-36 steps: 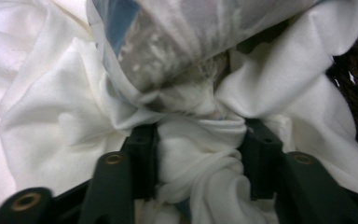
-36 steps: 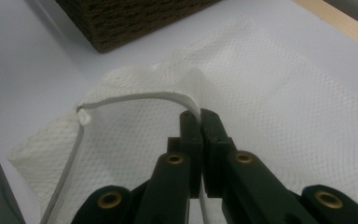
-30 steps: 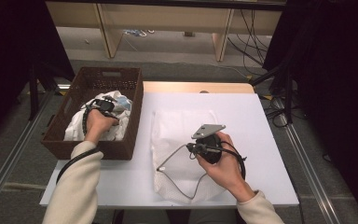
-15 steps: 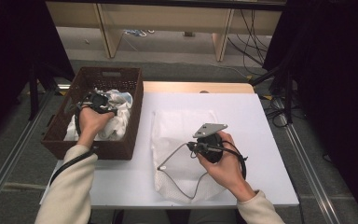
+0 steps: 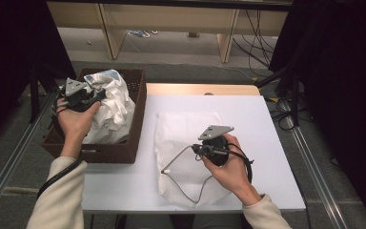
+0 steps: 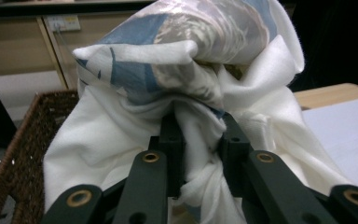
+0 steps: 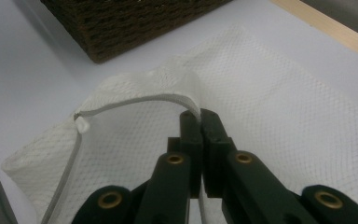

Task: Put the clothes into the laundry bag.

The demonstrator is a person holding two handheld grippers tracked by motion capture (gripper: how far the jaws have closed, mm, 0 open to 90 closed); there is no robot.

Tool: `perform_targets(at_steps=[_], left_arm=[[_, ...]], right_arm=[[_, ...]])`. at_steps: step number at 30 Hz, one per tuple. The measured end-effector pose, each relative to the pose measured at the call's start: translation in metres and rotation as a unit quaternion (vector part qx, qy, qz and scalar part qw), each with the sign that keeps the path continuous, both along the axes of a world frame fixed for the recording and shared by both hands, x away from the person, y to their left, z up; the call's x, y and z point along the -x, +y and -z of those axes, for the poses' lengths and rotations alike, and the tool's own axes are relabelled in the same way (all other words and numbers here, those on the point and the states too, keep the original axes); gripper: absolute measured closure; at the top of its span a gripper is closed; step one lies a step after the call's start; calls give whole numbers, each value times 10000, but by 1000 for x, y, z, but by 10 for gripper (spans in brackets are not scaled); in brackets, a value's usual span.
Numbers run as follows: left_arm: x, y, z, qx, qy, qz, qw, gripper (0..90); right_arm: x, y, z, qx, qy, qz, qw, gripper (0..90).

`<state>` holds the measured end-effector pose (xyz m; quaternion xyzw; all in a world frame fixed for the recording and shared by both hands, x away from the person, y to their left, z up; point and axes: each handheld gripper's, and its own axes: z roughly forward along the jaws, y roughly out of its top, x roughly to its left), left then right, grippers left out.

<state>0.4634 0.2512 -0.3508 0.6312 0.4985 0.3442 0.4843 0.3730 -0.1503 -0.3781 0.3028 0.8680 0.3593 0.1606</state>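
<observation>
A bunched white cloth [image 5: 112,109] with a blue-grey print hangs above the brown wicker basket [image 5: 124,150] at the table's left. My left gripper [image 5: 94,98] is shut on the cloth; in the left gripper view its folds [image 6: 186,60] bulge over the gripper [image 6: 199,135], whose jaws pinch a twist of fabric. A white mesh bag [image 5: 186,129] lies flat in the middle of the white table [image 5: 267,143]. My right gripper [image 5: 198,150] is shut on the bag's zipper edge [image 7: 130,102] and holds that rim raised, seen close up at the gripper [image 7: 199,122].
The basket's wall [image 7: 121,23] stands just left of the mesh bag [image 7: 279,107]. A wooden strip [image 5: 200,89] runs along the table's far edge. Cables [image 5: 262,33] lie on the floor beyond. The basket's weave [image 6: 14,154] shows below the cloth.
My left gripper has risen out of the basket and drawn the cloth up with it. The right gripper has stayed on the bag's edge.
</observation>
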Motion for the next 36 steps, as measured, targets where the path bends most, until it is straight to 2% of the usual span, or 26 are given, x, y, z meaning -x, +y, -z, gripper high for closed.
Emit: perform_targets(at_steps=[1, 2, 7, 9, 11, 13, 15, 16, 17, 18, 21, 22, 23, 24, 25, 29, 33, 34, 36], left_arm=[[2, 1, -3, -15, -60, 23, 10000, 753], [4, 1, -6, -30, -113, 40, 9999, 752], [11, 0, -16, -62, -225, 163, 9996, 753], [15, 0, -20, -50, -281, 226, 9993, 753], [23, -2, -28, 114, -375, 382, 9985, 752], [25, -3, -31, 173, -413, 444, 9980, 752], [32, -4, -36, 295, -604, 497, 9965, 753], [39, -5, -41, 473, -811, 502, 9943, 753], [42, -5, -43, 533, -895, 513, 9932, 753], [42, -5, -43, 533, -895, 513, 9932, 753], [50, -8, -51, 656, -1094, 582, 9901, 753], [54, -10, -57, 712, -1238, 649, 9876, 753], [57, -10, -60, 711, -1304, 675, 9866, 753], [60, -11, -64, 688, -1355, 686, 9860, 753], [60, -11, -64, 688, -1355, 686, 9860, 753], [72, -14, -78, 731, -1577, 792, 9816, 754], [84, -16, -93, 797, -1878, 897, 9748, 753], [90, -19, -101, 854, -2002, 1045, 9704, 754], [98, -20, -111, 786, -2092, 1098, 9685, 753]], right_arm=[[-1, 0, 1, 15, -33, -61, 10000, 899], [-1, 0, 1, 5, 28, -17, 10000, 899], [0, 1, 1, -11, 54, 23, 10000, 899], [0, 1, 1, 7, 0, -19, 10000, 899], [0, 1, 1, -21, 95, 78, 9999, 899], [0, 1, 1, -27, 104, 71, 9999, 899], [0, 0, 1, -21, 82, 77, 9999, 899], [0, 0, 1, -28, 80, 84, 9999, 899], [0, 0, 1, -17, 80, 81, 9999, 899], [0, 0, 1, -17, 80, 81, 9999, 899], [0, 1, 1, -18, 85, 64, 9999, 899], [0, 1, 1, -24, 82, 70, 9999, 899], [0, 1, 1, -22, 75, 86, 9999, 899], [-1, 0, 1, 22, -24, -18, 10000, 899], [-1, 0, 1, 22, -24, -18, 10000, 899], [-1, 0, 1, -13, -47, 4, 10000, 899], [-1, -1, 0, -24, -42, -7, 10000, 900], [0, -1, 0, -36, -11, 107, 9999, 899], [0, -1, 0, -44, -4, 126, 9999, 899]])
